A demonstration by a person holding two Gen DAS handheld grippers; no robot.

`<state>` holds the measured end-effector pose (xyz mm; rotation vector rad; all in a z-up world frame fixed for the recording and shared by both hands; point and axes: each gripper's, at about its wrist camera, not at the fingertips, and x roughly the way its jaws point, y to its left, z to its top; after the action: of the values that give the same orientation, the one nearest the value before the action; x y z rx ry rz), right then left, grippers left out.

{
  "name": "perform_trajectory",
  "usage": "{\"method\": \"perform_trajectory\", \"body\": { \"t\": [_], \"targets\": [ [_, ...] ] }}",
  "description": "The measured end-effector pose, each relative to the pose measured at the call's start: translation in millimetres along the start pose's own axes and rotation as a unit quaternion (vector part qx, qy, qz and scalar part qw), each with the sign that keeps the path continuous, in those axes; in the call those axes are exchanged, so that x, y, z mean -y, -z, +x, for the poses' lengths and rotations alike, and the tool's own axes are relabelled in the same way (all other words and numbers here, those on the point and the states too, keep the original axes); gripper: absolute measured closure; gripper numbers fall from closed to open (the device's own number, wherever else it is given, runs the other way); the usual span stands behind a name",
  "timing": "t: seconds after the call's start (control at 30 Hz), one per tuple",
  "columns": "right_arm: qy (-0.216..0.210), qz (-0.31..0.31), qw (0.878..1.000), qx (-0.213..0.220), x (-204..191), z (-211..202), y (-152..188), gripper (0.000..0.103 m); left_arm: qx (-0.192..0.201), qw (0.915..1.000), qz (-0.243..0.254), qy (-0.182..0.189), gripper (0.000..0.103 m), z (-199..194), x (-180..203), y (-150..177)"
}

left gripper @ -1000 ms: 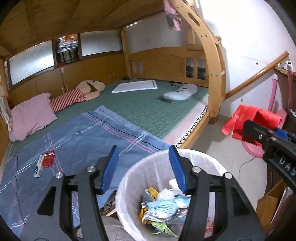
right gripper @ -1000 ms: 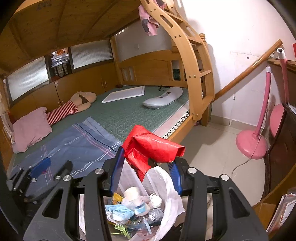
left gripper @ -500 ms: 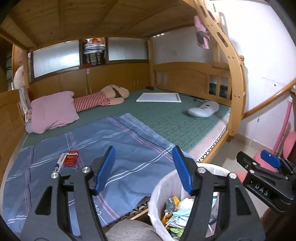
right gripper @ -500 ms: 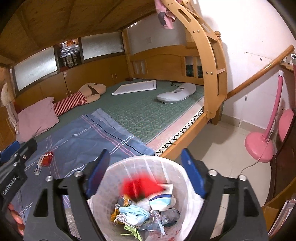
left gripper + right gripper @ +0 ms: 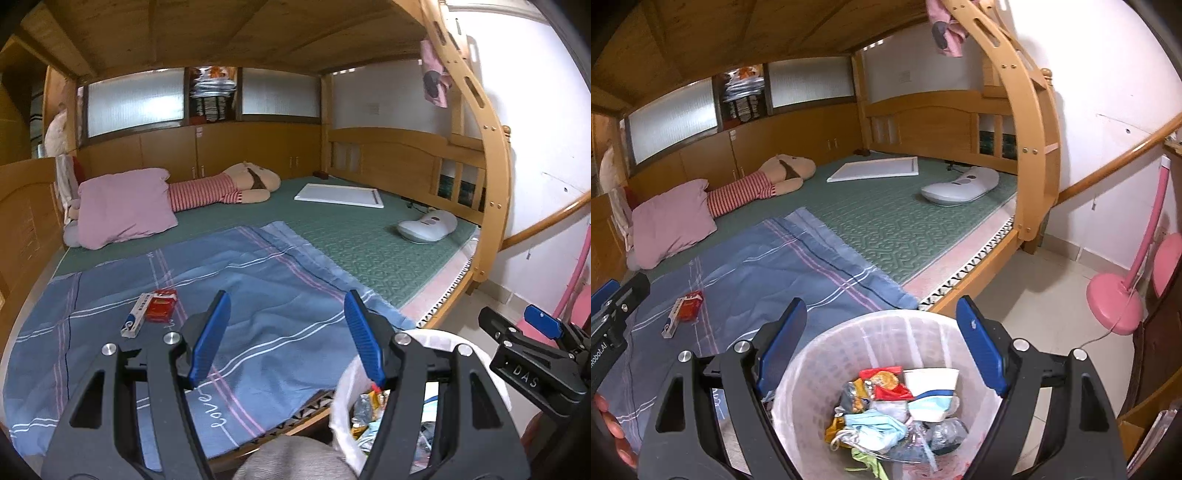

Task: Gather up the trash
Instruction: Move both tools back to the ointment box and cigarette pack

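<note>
Blanket (image 5: 221,295): blue, crossed by thin white and pink stripes, white "love" lettering at the near edge of the bed. Mat (image 5: 369,240): green, raised geometric weave. Pillow (image 5: 122,206): pink, at the far left corner. Stuffed doll (image 5: 229,188): beige skin, red-and-white striped body. Board (image 5: 340,194): white, near the footboard. Small box (image 5: 160,304) on the blanket: red, beside a white tube (image 5: 136,319). Bed frame (image 5: 1034,147): honey-yellow wood. Bin (image 5: 842,354): translucent white liner over a lattice pattern; inside, pale blue masks (image 5: 871,428), a red wrapper (image 5: 882,380), yellow and green scraps. Both grippers: black bodies, blue finger pads (image 5: 979,354). Floor lamp (image 5: 1115,299): pink.
</note>
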<state>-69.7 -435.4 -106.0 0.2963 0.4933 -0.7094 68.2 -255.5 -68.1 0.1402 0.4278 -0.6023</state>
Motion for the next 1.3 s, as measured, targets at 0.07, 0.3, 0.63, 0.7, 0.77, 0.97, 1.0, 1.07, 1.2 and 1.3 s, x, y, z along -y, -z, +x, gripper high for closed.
{"method": "perform_trajectory", "body": {
  "t": [0.07, 0.3, 0.63, 0.7, 0.77, 0.97, 1.0, 1.07, 1.2, 1.3],
  "targets": [
    [-0.008, -0.008, 1.0, -0.004, -11, 5, -1, 0.021, -0.002, 0.9999, -0.005, -0.009, 0.038, 2, -9, 0],
    [-0.078, -0.039, 0.996, -0.033, -82, 37, -2, 0.011, -0.017, 0.9959, -0.043, -0.078, 0.023, -1, -84, 18],
    [-0.205, -0.118, 0.959, -0.155, -271, 137, 14, 0.011, -0.07, 0.9712, -0.109, -0.2, 0.021, -3, -225, 61],
    [-0.212, -0.125, 0.953, -0.175, -309, 163, 17, 0.011, -0.076, 0.9646, -0.122, -0.221, 0.021, -4, -252, 68],
    [-0.221, -0.119, 0.945, -0.209, -339, 191, 20, 0.011, -0.079, 0.9593, -0.134, -0.236, 0.021, -6, -272, 74],
    [-0.215, -0.112, 0.93, -0.277, -403, 266, 35, 0.011, -0.088, 0.9437, -0.168, -0.271, 0.021, -5, -329, 89],
    [-0.218, -0.111, 0.928, -0.28, -410, 272, 36, 0.011, -0.089, 0.9419, -0.171, -0.275, 0.021, -5, -336, 92],
    [-0.242, -0.1, 0.919, -0.296, -424, 281, 37, 0.011, -0.092, 0.9384, -0.177, -0.282, 0.021, -3, -350, 97],
    [-0.293, -0.077, 0.881, -0.364, -454, 294, 48, 0.011, -0.098, 0.9318, -0.198, -0.288, 0.021, 1, -372, 106],
    [-0.29, -0.084, 0.864, -0.404, -474, 298, 64, 0.011, -0.097, 0.9294, -0.207, -0.29, 0.021, 0, -379, 109]
  ]
}}
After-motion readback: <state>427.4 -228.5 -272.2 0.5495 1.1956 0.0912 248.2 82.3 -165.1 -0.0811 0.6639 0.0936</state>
